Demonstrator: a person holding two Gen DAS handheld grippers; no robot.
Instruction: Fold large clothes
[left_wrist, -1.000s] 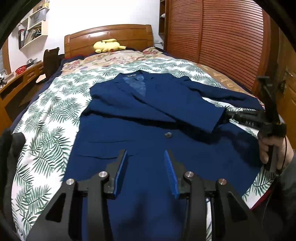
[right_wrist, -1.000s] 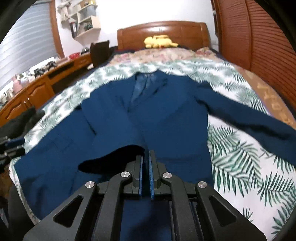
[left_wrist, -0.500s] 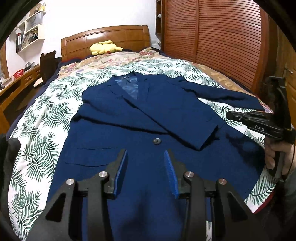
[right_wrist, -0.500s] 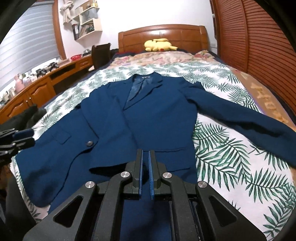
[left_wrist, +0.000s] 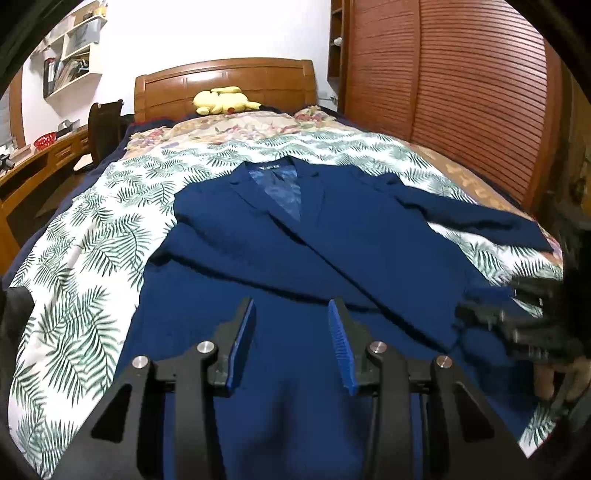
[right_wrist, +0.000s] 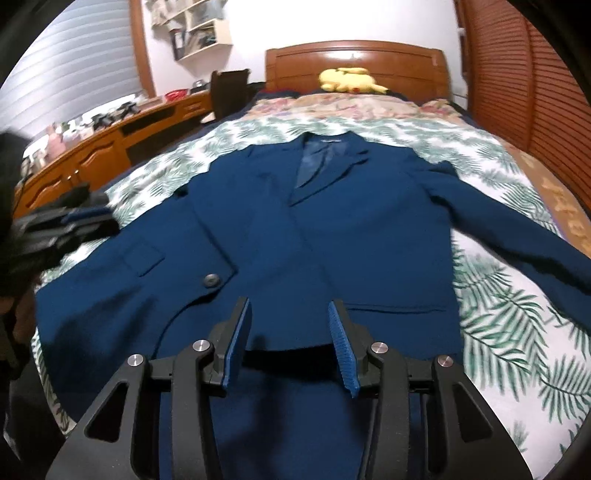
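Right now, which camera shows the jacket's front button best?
The right wrist view: the button sits in plain sight on the jacket, beside a pocket flap. In the left wrist view no button shows on the jacket front.

Left black two-finger gripper with blue pads (left_wrist: 291, 314) sits part open, tilted down, nothing pinched. Right black blue-padded gripper (right_wrist: 290, 317) is opening up, gap empty.
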